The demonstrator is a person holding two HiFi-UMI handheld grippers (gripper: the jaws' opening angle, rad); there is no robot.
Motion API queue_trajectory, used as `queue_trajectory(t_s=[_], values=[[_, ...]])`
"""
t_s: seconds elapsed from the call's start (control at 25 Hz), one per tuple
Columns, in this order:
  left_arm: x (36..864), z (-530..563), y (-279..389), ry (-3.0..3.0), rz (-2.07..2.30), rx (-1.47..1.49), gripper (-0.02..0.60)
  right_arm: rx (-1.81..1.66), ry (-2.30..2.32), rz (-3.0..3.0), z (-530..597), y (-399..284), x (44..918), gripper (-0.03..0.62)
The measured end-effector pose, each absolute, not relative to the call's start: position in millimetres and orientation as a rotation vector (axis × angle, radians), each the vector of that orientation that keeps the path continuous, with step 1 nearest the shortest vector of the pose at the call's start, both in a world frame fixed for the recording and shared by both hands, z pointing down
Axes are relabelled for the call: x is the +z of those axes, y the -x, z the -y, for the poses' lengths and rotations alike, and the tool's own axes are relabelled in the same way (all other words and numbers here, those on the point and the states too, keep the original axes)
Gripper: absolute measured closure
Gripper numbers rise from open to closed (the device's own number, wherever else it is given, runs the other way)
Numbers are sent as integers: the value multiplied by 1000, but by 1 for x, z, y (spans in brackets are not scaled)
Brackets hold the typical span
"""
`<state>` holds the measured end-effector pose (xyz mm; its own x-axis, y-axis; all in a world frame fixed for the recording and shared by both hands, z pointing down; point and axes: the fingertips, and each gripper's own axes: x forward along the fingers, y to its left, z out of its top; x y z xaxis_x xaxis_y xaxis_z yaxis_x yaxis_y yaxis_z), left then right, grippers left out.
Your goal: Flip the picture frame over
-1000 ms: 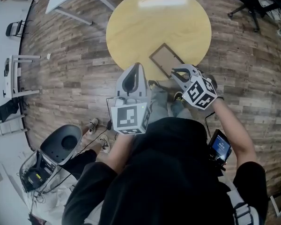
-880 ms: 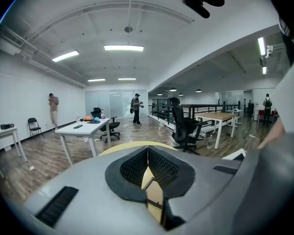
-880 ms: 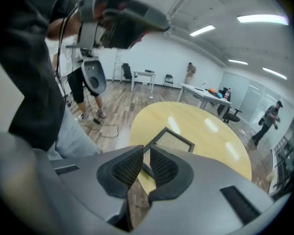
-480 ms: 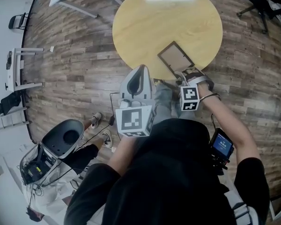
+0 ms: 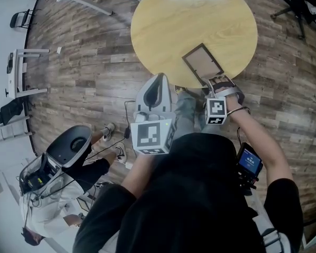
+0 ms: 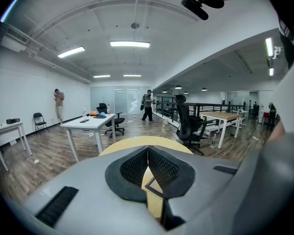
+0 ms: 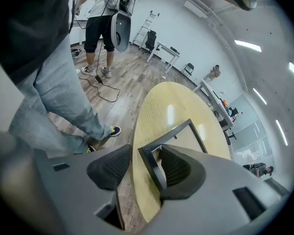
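- right gripper dropped to picture frame; jaws just spreading wide, its near rail between them, ungripped.
- left gripper closed, empty.
- risk: shallow bite, frame slips mid-flip.

The left gripper pointed slightly down, jaws together. The right gripper tilted steeply down, its jaws just opening wide, seemingly astride the frame edge.

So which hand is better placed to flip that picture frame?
Right. The right gripper sits at the picture frame's near corner, its fingers just opened with the frame's edge between them. The left gripper hangs back by the table's rim, fingers shut.
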<state>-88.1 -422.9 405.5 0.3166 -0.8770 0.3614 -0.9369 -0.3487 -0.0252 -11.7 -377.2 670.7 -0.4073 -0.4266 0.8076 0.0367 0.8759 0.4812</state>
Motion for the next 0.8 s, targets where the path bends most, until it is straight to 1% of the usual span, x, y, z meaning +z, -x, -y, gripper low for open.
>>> queue_trajectory(t_s=[0.04,0.08,0.12,0.28,0.4,0.6,0.8], values=[[405,422,89,-2390,1668,469,558,-512,-276,1929,375,12,669,391],[405,422,90,-2391,1667,471,558,-495,-259,1931,371,12,667,409],[405,422,92,-2392,1667,472,558,-473,-235,1936,367,14,665,447],[405,423,92,-2392,1665,465,558,-400,-158,1988,349,26,654,450],[401,424,92,-2399,1674,457,558,-276,-159,2117,345,41,628,457],[399,422,100,-2381,1702,449,558,124,-282,2441,367,60,557,481],[399,421,101,-2376,1701,447,558,522,-542,2652,409,40,515,491]])
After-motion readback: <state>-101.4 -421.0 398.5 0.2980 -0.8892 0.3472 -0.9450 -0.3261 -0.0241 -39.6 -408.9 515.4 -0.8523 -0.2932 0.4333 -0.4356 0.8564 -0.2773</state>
